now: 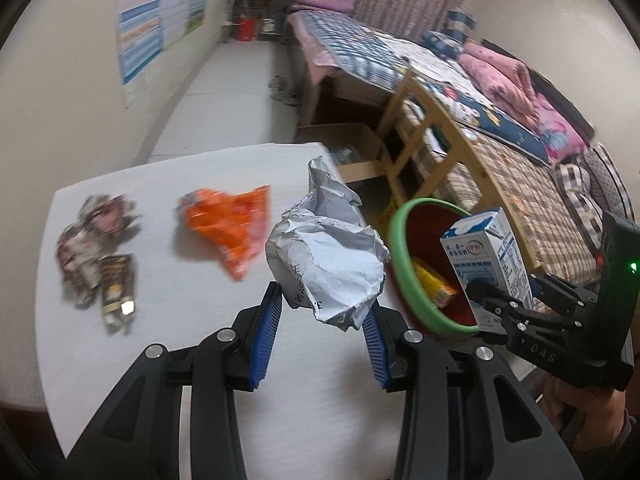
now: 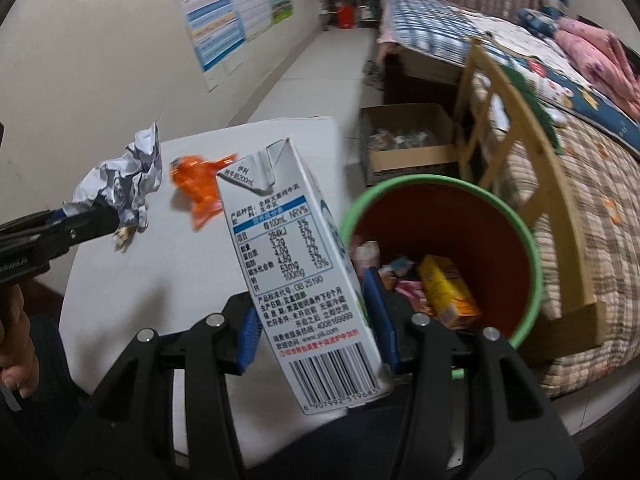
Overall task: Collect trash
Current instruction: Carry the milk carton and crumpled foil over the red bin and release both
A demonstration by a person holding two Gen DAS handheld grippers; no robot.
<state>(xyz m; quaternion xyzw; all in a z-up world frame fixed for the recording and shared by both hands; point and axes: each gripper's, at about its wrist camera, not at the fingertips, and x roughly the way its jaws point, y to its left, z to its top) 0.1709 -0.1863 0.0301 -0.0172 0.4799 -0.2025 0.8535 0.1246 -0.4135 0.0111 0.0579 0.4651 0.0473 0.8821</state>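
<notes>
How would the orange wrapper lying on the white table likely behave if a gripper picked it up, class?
The orange wrapper is thin, creased film, so it probably flops and feels very light. Its glossy surface may slip between pads. Lying flat on the table, it should slide, not roll.

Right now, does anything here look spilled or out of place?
Nothing spilled. Two wrappers, an orange one and a dark one, lie loose on the table. The paper ball and milk carton are gripped, near the bin.
</notes>
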